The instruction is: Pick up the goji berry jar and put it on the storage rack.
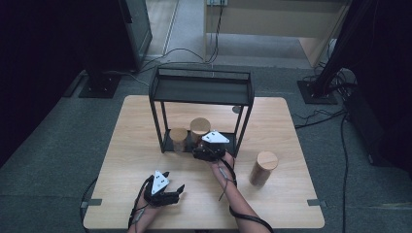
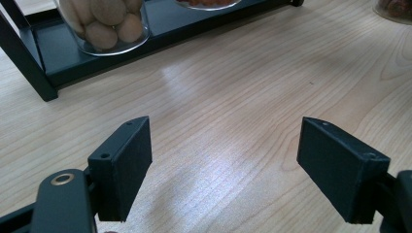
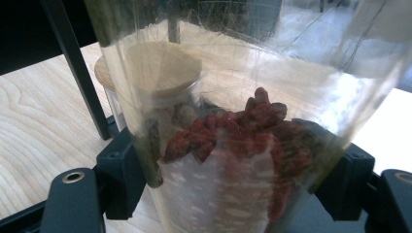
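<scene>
Now my right gripper (image 1: 210, 148) stands at the lower shelf of the black rack (image 1: 201, 90), and its jaws are on both sides of a glass jar with red dried fruit (image 3: 238, 145). The jar stands on that lower shelf, next to a smaller jar with a wooden lid (image 3: 155, 73). I judge the jar is stiff but fragile, and its smooth wall is slippery, so too much pressing is not good and too little lets it slide. It is only partly full, so I think it is not very heavy. The best place to hold seems the lower middle of the wall, where the jaws are now. The jaws look closed on the glass from two sides, touching it.

My left gripper (image 1: 163, 190) rests low over the table (image 1: 291, 145), near the front edge. Its jaws are wide apart and hold nothing. Another jar with wooden lid (image 1: 263, 167) stands alone on the table, to the right of the rack.
</scene>
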A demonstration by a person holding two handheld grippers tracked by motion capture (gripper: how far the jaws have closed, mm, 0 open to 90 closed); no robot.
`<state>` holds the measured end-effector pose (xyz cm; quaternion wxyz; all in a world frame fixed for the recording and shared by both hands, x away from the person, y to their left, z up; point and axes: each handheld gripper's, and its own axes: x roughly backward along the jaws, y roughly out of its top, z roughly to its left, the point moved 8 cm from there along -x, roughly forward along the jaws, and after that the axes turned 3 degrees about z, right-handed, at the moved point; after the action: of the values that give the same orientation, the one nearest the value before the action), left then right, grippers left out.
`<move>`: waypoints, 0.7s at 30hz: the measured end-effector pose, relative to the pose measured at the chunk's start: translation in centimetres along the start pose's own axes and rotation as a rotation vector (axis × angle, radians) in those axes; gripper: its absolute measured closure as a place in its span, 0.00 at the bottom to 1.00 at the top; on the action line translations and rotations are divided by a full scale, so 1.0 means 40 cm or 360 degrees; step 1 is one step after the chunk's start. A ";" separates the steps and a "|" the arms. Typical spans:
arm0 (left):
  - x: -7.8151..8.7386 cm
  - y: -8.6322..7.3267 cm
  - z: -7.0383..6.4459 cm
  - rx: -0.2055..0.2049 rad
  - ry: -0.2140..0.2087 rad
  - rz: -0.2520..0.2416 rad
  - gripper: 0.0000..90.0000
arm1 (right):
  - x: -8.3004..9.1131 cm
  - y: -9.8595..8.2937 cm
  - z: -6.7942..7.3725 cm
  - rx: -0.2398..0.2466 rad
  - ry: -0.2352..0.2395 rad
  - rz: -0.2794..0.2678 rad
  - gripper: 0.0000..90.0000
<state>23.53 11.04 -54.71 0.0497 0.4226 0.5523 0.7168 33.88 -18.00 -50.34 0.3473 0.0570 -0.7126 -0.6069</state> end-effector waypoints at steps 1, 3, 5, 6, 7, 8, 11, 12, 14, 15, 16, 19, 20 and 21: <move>0.000 0.000 -0.001 -0.0009 0.0002 0.0003 0.22 | -0.001 0.001 0.001 0.0004 0.0000 0.0001 0.28; 0.000 0.001 -0.002 -0.0013 0.0002 0.0005 0.22 | -0.003 0.002 0.002 0.0011 0.0000 0.0002 0.28; -0.001 0.000 -0.004 -0.0021 0.0002 0.0002 0.22 | -0.009 0.004 0.003 0.0016 -0.0013 0.0008 0.28; -0.001 0.001 -0.005 -0.0026 0.0003 0.0003 0.22 | -0.011 0.004 0.002 0.0013 -0.0016 0.0010 0.28; -0.001 0.001 -0.005 -0.0029 0.0004 0.0004 0.22 | -0.013 0.003 0.000 0.0004 -0.0016 0.0008 0.28; -0.001 0.001 -0.005 -0.0029 0.0004 0.0005 0.22 | -0.014 0.003 -0.001 0.0001 -0.0014 0.0006 0.28; -0.001 0.001 -0.005 -0.0027 0.0004 0.0005 0.22 | -0.017 0.004 -0.004 -0.0009 -0.0020 0.0005 0.28; -0.001 0.001 -0.006 -0.0027 0.0004 0.0004 0.22 | -0.018 0.004 -0.005 -0.0010 -0.0022 0.0005 0.28; -0.001 0.001 -0.006 -0.0031 0.0005 0.0007 0.22 | -0.021 0.005 -0.007 -0.0033 -0.0022 0.0001 0.28; -0.001 0.001 -0.006 -0.0031 0.0006 0.0006 0.22 | -0.023 0.006 -0.008 -0.0037 -0.0022 0.0001 0.28; -0.001 0.001 -0.006 -0.0031 0.0006 0.0006 0.22 | -0.026 0.008 -0.008 -0.0032 -0.0026 0.0002 0.28; -0.001 0.001 -0.004 -0.0026 0.0004 0.0004 0.22 | -0.036 0.014 -0.009 -0.0029 -0.0037 0.0008 0.28; -0.001 0.000 -0.004 -0.0023 0.0003 0.0001 0.22 | -0.040 0.016 -0.008 -0.0027 -0.0042 0.0011 0.28; -0.001 0.000 -0.005 -0.0020 0.0002 0.0001 0.22 | -0.043 0.018 -0.008 -0.0025 -0.0047 0.0015 0.28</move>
<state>23.44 10.87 -54.72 0.0517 0.4221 0.5477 0.7206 35.61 -17.21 -50.44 0.3401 0.0420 -0.7131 -0.6116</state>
